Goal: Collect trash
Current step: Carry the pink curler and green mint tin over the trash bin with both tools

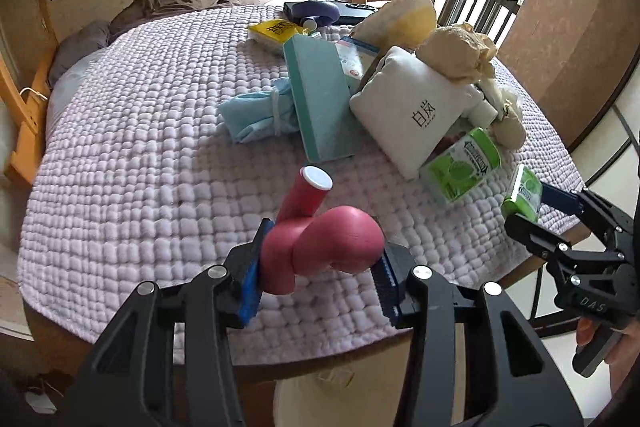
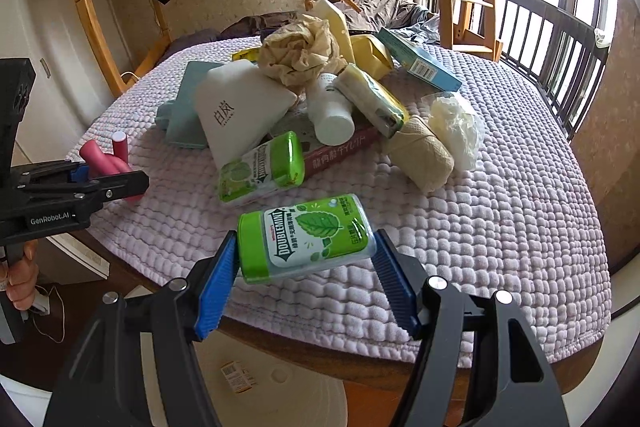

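Note:
My left gripper [image 1: 316, 281] is shut on a pink bulbous plastic bottle [image 1: 320, 247] with a white-tipped neck, held above the near edge of the lilac quilted table cover [image 1: 140, 155]. It also shows in the right wrist view [image 2: 104, 163]. My right gripper [image 2: 306, 275] is shut on a green Doublemint gum container [image 2: 306, 237], held just above the cover's near edge; it shows in the left wrist view [image 1: 522, 193] too. A second green gum container [image 2: 262, 169] lies on the cover against a pile of trash.
The pile holds a white pouch [image 2: 236, 115], crumpled brown paper [image 2: 300, 51], a white bottle [image 2: 330, 111], a teal box [image 1: 320, 99], a blue mask [image 1: 256, 113], a yellow bag [image 2: 372, 55] and tissue [image 2: 456, 127]. A white bin [image 2: 280, 387] stands below the table edge.

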A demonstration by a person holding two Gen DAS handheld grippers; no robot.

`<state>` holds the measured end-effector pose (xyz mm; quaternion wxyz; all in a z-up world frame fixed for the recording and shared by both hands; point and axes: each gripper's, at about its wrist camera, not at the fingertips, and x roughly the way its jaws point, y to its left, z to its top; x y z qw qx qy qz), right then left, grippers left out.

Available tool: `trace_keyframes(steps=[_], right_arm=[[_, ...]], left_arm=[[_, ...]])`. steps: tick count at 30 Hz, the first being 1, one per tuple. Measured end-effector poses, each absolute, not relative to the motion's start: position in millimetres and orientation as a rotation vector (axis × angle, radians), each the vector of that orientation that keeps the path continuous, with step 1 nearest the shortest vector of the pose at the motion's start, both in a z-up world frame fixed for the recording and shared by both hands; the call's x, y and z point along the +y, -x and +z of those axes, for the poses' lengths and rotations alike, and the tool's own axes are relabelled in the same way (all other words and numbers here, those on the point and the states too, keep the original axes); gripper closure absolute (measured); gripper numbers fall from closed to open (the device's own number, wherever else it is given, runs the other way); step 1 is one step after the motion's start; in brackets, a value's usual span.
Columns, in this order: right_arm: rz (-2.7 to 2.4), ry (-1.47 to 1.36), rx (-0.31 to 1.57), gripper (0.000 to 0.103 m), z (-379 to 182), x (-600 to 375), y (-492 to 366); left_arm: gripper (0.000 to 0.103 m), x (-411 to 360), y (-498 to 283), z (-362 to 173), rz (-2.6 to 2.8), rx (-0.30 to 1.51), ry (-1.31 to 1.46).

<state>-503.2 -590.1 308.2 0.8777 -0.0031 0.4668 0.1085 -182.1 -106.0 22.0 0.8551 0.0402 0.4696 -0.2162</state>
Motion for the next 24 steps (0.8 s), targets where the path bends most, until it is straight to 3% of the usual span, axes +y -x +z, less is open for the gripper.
trace_keyframes(steps=[24], right_arm=[[0.283,-0.002,0.964,0.038,329,-572,542]], left_arm=[[0.055,-93,219,28,-0.42,0.97,-0.184]])
